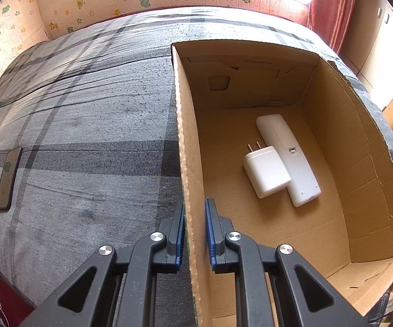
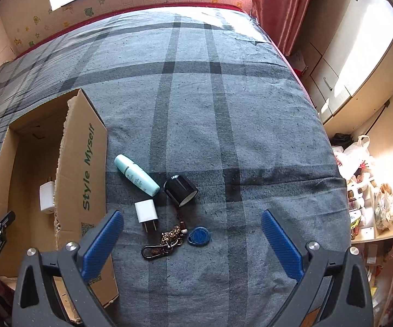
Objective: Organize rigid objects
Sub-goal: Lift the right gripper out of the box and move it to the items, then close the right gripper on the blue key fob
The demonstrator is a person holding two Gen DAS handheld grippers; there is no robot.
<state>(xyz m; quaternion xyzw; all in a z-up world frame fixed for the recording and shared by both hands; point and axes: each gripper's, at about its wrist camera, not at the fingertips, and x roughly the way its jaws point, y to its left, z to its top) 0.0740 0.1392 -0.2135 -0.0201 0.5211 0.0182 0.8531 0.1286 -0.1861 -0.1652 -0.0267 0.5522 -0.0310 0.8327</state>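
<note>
My left gripper (image 1: 195,231) is clamped on the near side wall of the open brown corrugated cardboard box (image 1: 188,125), its 2 ribbed blue pads pressing the raw fluted edge from either side. Inside the box, on its flat floor, lie a white glossy plastic plug adapter with 2 metal prongs (image 1: 266,174) and a long white plastic remote lying face down (image 1: 289,158), touching side by side. The box's far wall carries a small printed code, too small to read.

My right gripper (image 2: 192,241) hangs with its jaws wide apart, nothing between them, over the grey checked woven bedsheet (image 2: 251,125). The box's outer side, seen from here, reads "Style Myself" in green letters. Just beside that side lie the loose items: a pale mint cylindrical tube with faint print I cannot read (image 2: 136,174), a short glossy black cylinder on its side (image 2: 180,189), a small white cube charger with 2 prongs (image 2: 146,212), a brassy keychain with a black carabiner clip (image 2: 162,244), and a blue teardrop plastic key fob (image 2: 199,236).

On the sheet far from the box's gripped wall lies a flat dark phone (image 1: 8,178).
</note>
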